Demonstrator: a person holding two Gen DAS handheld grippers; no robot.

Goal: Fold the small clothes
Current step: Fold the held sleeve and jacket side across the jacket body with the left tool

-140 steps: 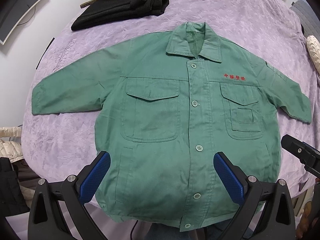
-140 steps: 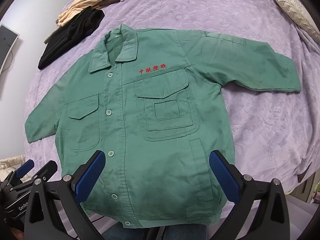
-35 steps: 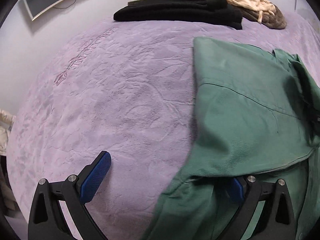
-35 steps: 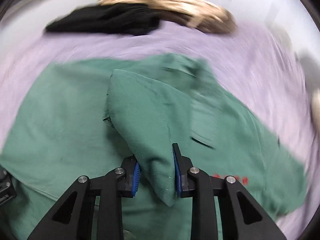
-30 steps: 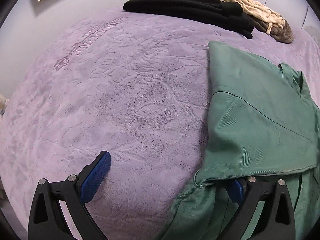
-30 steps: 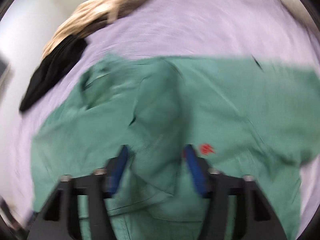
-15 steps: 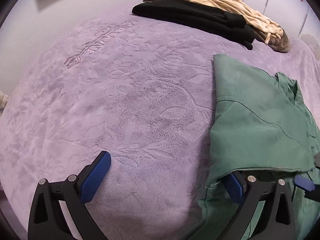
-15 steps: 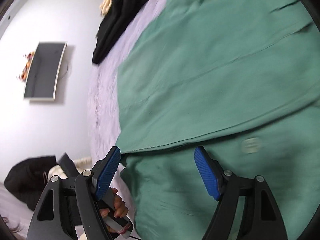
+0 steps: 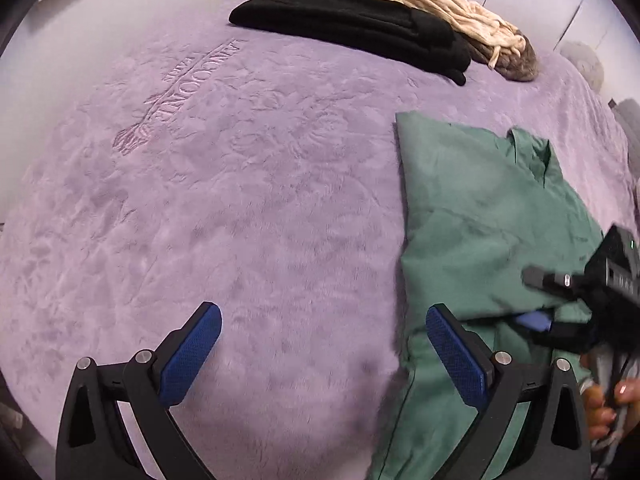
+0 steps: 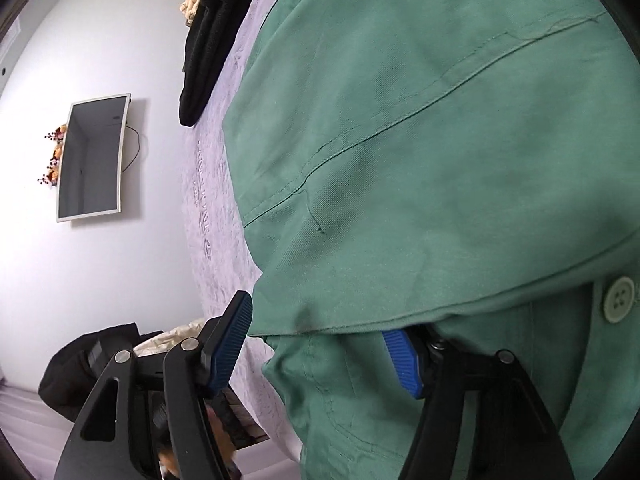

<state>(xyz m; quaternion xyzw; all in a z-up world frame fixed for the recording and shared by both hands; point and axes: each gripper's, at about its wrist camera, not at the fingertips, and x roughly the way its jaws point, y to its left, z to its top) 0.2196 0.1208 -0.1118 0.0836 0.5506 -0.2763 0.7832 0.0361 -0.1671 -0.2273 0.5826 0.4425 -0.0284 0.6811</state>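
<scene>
Green jacket (image 9: 472,216), one only, lies on the purple bedspread (image 9: 240,208) at about 3 o'clock in the left wrist view, with one side panel and its sleeve already turned inward over the front. In the right wrist view we see the same fold filling the field from 12 to 5 o'clock, one pale button (image 10: 619,299) showing just under its hem.

The left gripper (image 9: 324,354) is spread wide over bare bedspread; its 3 o'clock finger touches or just overlaps the jacket's edge, and it pinches nothing. The right gripper (image 10: 320,354) is likewise spread; one finger appears tucked beneath the folded hem, the other stands clear beside the cloth at 7 o'clock.

We judge two risks. If the right gripper draws out with that finger snagged under the hem, it could drag the flap open and undo the fold. If the left gripper closes where it stands, it could catch the plush bedspread along with, or instead of, the jacket edge.

Count: one jacket, two grippers, one folded black garment (image 9: 352,24) and one beige garment (image 9: 420,4) at 12 o'clock, touching each other and well apart from the jacket, and one wall screen (image 10: 92,158).
</scene>
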